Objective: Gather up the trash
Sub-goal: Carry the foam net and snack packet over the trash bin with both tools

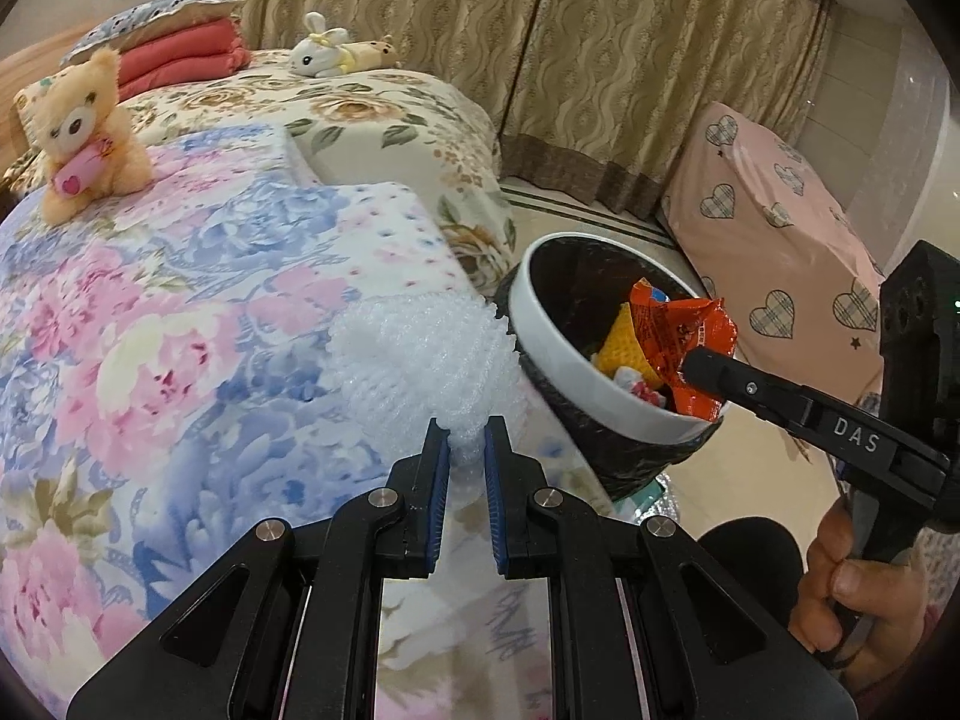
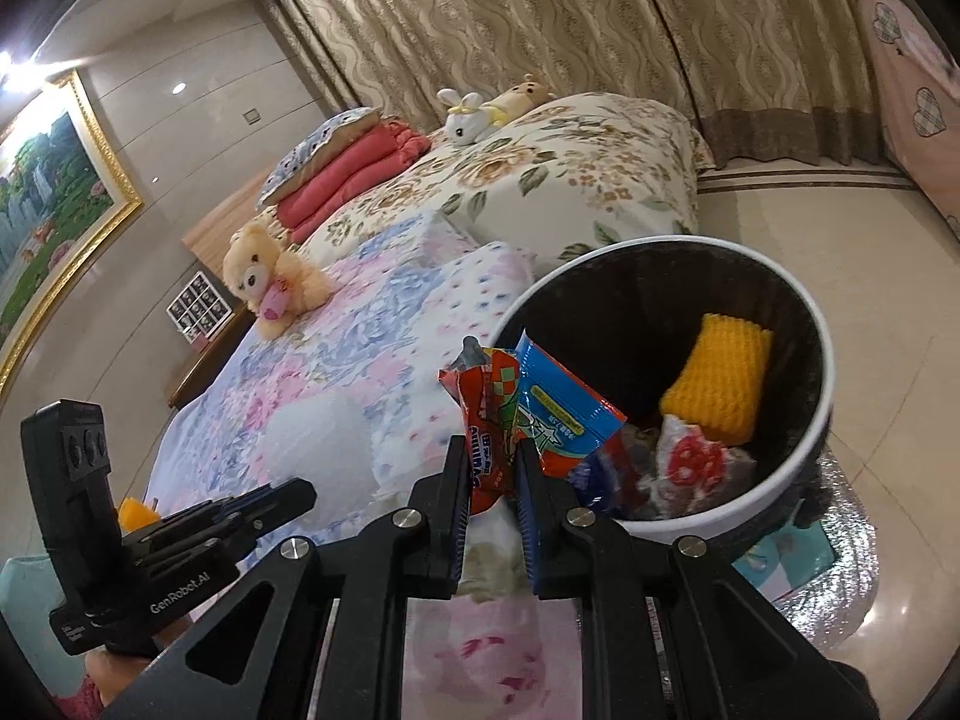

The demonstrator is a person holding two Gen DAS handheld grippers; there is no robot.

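Left wrist view: the left gripper [image 1: 467, 441] has its blue-padded fingers [image 1: 441, 468] clamped on the near end of a white foam net sleeve [image 1: 414, 360], which lies on the floral quilt [image 1: 180, 330] of the bed, just beside the trash bin [image 1: 576, 372]. That bin has a white rim and a black liner; inside it show a yellow foam net [image 1: 627, 342] and other wrappers. At the right, the right gripper [image 1: 699, 363] reaches over the bin's rim with an orange snack wrapper [image 1: 684, 330] pinched at its tip, a hand [image 1: 852, 588] holding its handle. A teddy bear [image 1: 84, 132] sits on the quilt farther back, and a white plush rabbit [image 1: 321, 51] lies on the far bedspread before the curtains [image 1: 480, 18].

Right wrist view: the right gripper [image 2: 492, 474] has its fingers [image 2: 456, 480] closed on the orange snack wrapper [image 2: 489, 420], which stands upright against the bin's near rim beside a blue wrapper [image 2: 558, 414]. The trash bin [image 2: 822, 360] holds the yellow foam net [image 2: 717, 384] against its far wall and crumpled wrappers below. The left gripper [image 2: 282, 495] appears at the lower left, its tips near the white foam net sleeve [image 2: 324, 444] on the quilt. A framed painting [image 2: 54, 204] hangs on the wall.
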